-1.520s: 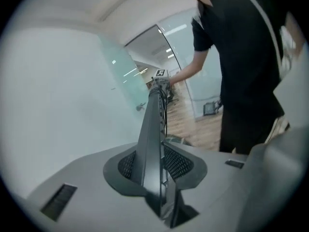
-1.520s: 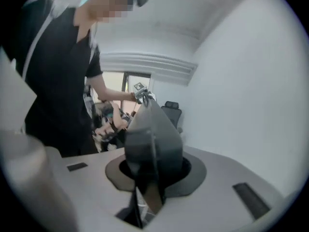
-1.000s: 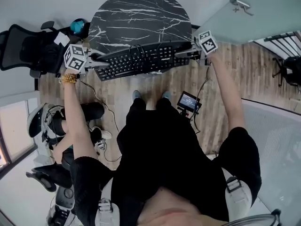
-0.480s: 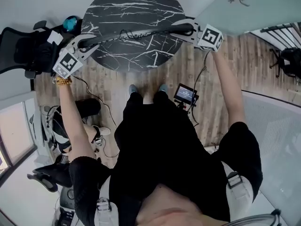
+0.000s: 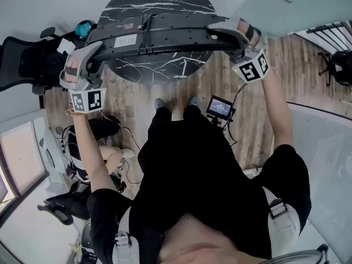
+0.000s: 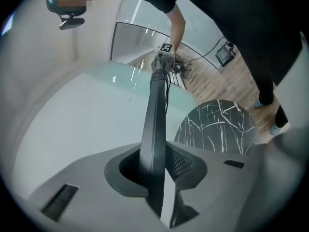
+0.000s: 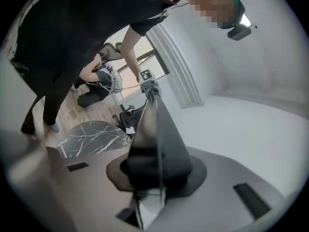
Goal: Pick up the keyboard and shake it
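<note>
Long black plastic keyboard [image 5: 159, 36] hanging in air above round black marble-patterned bench [image 5: 159, 1], underside showing. Left gripper [image 5: 94, 47] jaws clamping its left end; right gripper [image 5: 230, 37] jaws clamping right end.

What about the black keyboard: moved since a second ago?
Yes. The black keyboard shifted from the near edge of the round black marble table to over its middle, flipping keys-up to underside-up.
</note>
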Demonstrator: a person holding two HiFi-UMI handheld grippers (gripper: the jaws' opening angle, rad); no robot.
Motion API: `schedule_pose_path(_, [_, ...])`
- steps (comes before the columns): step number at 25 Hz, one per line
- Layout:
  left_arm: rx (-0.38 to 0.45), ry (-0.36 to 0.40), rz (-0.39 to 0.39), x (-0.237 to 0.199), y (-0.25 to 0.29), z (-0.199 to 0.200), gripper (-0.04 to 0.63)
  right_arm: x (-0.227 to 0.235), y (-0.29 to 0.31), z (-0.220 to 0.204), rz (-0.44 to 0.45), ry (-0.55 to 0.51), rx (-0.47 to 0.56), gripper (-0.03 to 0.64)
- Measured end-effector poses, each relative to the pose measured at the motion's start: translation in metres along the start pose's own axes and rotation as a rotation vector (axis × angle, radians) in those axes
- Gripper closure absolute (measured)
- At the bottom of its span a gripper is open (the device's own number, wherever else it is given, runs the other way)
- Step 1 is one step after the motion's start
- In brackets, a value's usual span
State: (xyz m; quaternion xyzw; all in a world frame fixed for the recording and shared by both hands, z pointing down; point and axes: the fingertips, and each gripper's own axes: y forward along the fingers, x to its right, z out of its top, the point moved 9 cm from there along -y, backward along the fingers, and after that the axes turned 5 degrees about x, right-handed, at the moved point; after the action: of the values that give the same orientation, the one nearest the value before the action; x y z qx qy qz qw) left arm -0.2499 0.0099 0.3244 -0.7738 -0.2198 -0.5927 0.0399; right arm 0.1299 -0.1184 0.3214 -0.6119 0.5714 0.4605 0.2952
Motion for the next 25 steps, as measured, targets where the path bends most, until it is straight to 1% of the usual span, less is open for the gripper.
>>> schedule_pose_path(2, [-0.034,-0.011,-0.030,0.016,0.007,-0.004,0.491,-0.015,0.003,-0.005,0.030,0.005,-0.017,0.535])
schedule_pose_path(4, [-0.049,-0.015,-0.048,0.022,0.009,-0.005,0.491,-0.023,0.003,-0.009,0.038,0.034,-0.023,0.534])
schedule_pose_path(8, [-0.052,-0.002,-0.043,0.014,0.010,-0.004,0.491,-0.019,0.004,-0.012,0.020,0.066,-0.018,0.534])
schedule_pose_path(10, [-0.046,-0.030,-0.070,0.012,0.010,-0.007,0.491,-0.014,0.007,-0.012,0.046,0.129,-0.016,0.534])
schedule_pose_path(12, [-0.035,-0.092,-0.133,0.010,0.011,-0.007,0.489,-0.007,0.007,-0.017,0.099,0.268,-0.012,0.529])
schedule_pose_path(16, [-0.016,-0.247,-0.294,0.017,0.025,-0.016,0.482,-0.009,0.012,-0.045,0.225,0.534,0.021,0.520])
schedule_pose_path(17, [-0.010,-0.300,-0.342,0.021,0.030,-0.022,0.480,-0.012,0.015,-0.053,0.250,0.610,0.047,0.522])
schedule_pose_path(19, [0.003,-0.426,-0.444,0.030,0.037,-0.035,0.469,-0.020,0.019,-0.067,0.284,0.799,0.106,0.523])
schedule_pose_path(21, [0.031,-0.551,-0.520,0.039,0.038,-0.047,0.431,-0.029,0.019,-0.076,0.304,0.992,0.155,0.525])
schedule_pose_path(23, [0.070,-0.671,-0.583,0.047,0.036,-0.059,0.420,-0.039,0.020,-0.081,0.309,1.169,0.210,0.526])
schedule_pose_path(25, [0.100,-0.804,-0.657,0.057,0.033,-0.070,0.417,-0.048,0.023,-0.086,0.293,1.362,0.270,0.528])
